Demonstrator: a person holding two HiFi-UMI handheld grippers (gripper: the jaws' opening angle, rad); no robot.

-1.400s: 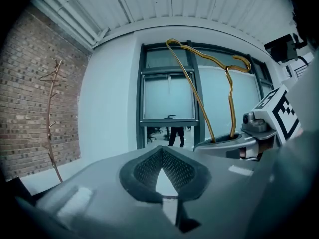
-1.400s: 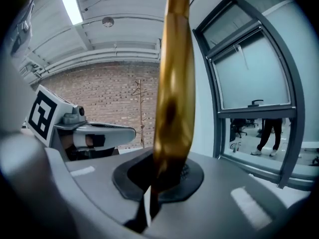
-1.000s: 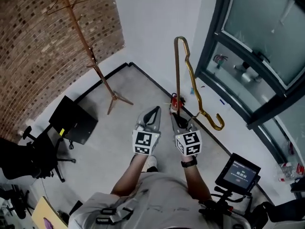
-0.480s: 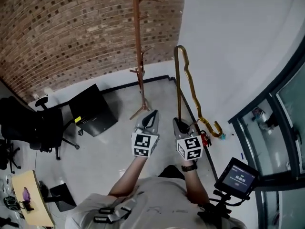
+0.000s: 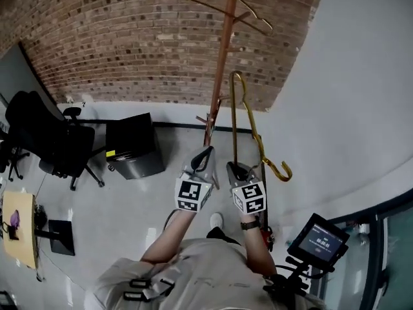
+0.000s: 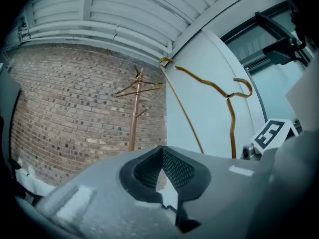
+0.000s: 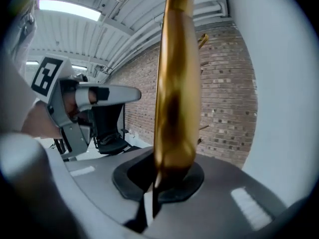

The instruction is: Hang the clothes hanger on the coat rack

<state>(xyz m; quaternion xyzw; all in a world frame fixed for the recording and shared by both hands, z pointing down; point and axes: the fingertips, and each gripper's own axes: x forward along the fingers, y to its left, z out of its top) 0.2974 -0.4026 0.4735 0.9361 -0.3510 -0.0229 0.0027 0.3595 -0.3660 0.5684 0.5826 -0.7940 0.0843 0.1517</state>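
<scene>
You've swung round in the last second. The window and floor corner that were ahead of you have gone out of sight to the right, and the brick wall now fills the far side. The coat rack, which stood far off to the left, now rises straight ahead, just beyond your two tongs. So the turn is done. What's probably left is closing the gap and getting the hook over a peg.

Your right tongs are clamped tight on the clothes hanger, as they were a second ago. In the right gripper view the gold bar stands up from between the pinched jaws. Your left tongs are closed at the tips with nothing in them, just to the left of the right pair.

The hanger is thin, glossy gold metal. You hold it upright by the lower end of its straight bar, just right of the rack's pole. From the bend at the top, a wavy arm runs back down to a curled hook on the near right, beside your right tongs. The hook faces away from the rack, so you'll likely need to turn it. Another gold hanger already hangs on the rack's top pegs.
</scene>
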